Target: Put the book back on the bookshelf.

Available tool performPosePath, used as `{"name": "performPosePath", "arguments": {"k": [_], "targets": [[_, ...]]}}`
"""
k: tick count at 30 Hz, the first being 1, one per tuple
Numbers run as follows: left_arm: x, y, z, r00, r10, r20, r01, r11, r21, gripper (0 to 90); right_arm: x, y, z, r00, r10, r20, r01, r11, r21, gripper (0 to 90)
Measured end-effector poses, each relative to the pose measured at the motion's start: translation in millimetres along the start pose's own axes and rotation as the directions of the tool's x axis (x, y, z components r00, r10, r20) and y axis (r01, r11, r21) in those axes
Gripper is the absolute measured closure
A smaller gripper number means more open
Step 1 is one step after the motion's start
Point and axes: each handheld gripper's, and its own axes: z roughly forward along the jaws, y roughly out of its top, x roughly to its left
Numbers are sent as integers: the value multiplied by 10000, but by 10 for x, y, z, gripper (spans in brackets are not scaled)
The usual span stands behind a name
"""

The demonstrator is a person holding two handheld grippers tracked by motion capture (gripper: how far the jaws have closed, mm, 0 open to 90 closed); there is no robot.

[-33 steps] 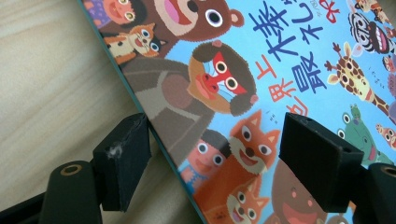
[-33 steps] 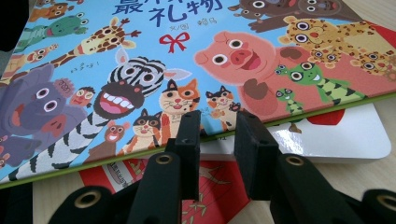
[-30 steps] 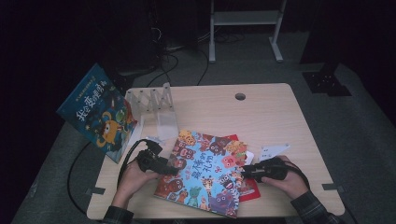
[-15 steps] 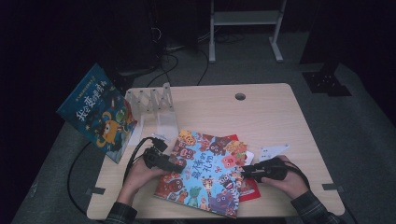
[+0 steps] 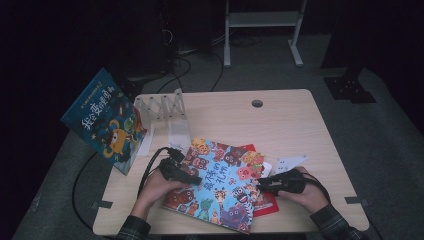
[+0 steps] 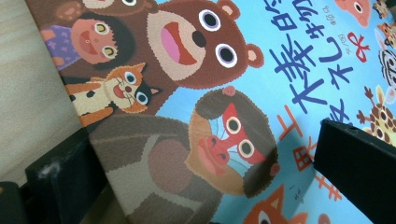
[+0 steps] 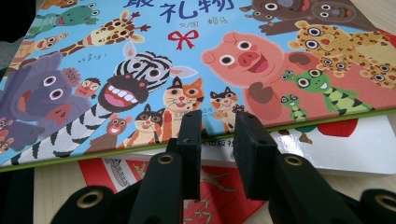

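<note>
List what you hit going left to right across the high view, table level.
Dark blue book → clear rack → left gripper → animal picture book → right gripper → white card.

Dim lab-like recording room: lone wooden table (image 5: 300, 125), grey carpet (image 5: 380, 130), trailing floor cables (image 5: 185, 60), metal stand (image 5: 262, 22).

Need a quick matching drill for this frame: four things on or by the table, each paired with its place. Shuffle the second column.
1. blue animal book
2. red book
3. monster book
4. clear rack

a. leaning at the table's far left edge
b. standing on the table's back left part
c. lying on top of the stack, between the two grippers
d. lying under another book, edge sticking out

Pairs: 1-c, 2-d, 3-a, 4-b
</note>
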Motion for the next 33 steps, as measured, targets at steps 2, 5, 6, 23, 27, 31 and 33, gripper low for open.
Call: {"name": "performPosePath", "arguments": {"k": [2,5,6,23,27,31,33], "targets": [[-2,3,0,10000,-26,-18,26,10000,23,0,-5,-1,1,10000,-10,-16,10,10000,-15,711],[-7,21,-1,10000,-43,-37,44,9998,193,0,3,2,0,10000,-49,38,49,10000,18,711],[-6,23,-2,10000,-55,-30,56,9997,217,0,6,4,1,10000,-59,56,59,10000,24,711],[-47,84,-243,9991,-137,410,156,9988,-467,0,21,34,25,10000,-28,50,28,9999,117,719],[-72,110,-327,9993,-66,374,90,9978,-663,0,33,63,58,10000,-64,6,64,9999,153,721],[-112,144,-380,9994,113,334,-91,9977,-671,0,29,73,63,10000,-16,-30,16,9998,192,720],[-135,161,-395,9995,149,274,-131,9978,-642,0,33,77,63,10000,-30,-2,30,9998,220,722]]}}
